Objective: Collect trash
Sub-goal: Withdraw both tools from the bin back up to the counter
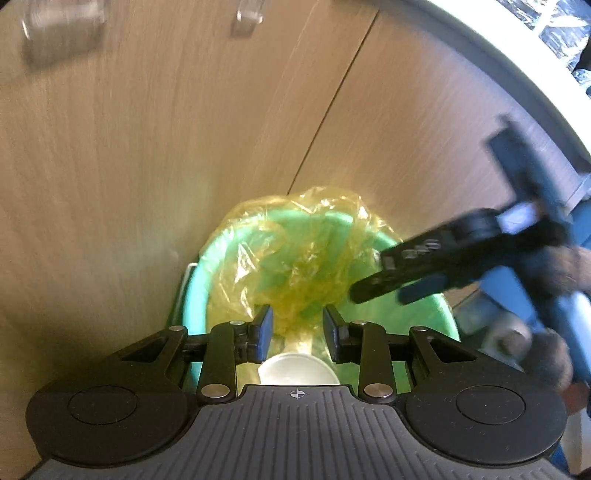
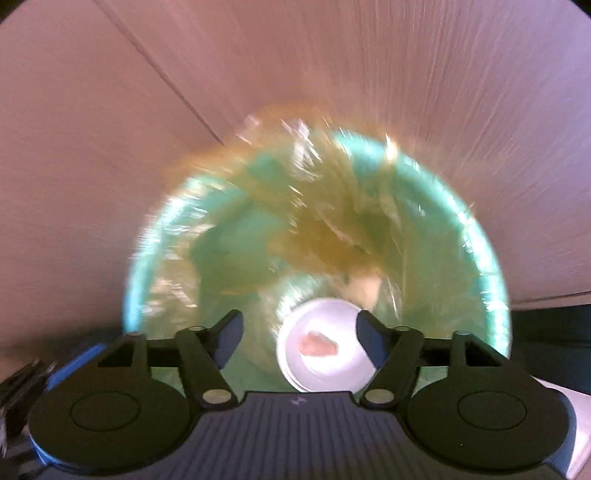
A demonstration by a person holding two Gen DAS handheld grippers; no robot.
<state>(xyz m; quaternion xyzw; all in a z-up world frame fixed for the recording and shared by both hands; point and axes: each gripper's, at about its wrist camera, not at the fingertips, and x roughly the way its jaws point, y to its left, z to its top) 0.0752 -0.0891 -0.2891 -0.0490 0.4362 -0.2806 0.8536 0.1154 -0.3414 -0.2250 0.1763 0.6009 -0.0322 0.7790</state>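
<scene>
Over the green bin (image 2: 495, 258), our right gripper (image 2: 299, 332) fingers are spread above the white cup (image 2: 325, 350); our left gripper (image 1: 297, 325) fingers stand parted, pinching nothing.

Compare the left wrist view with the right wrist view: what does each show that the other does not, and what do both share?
Left wrist only: the right gripper seen from outside, over the green bin, and clear hooks on the wooden panel.
Right wrist only: a pink scrap inside the white cup, seen between its own open fingers.
Both: the bin, its yellow liner bag and the cup inside.
</scene>
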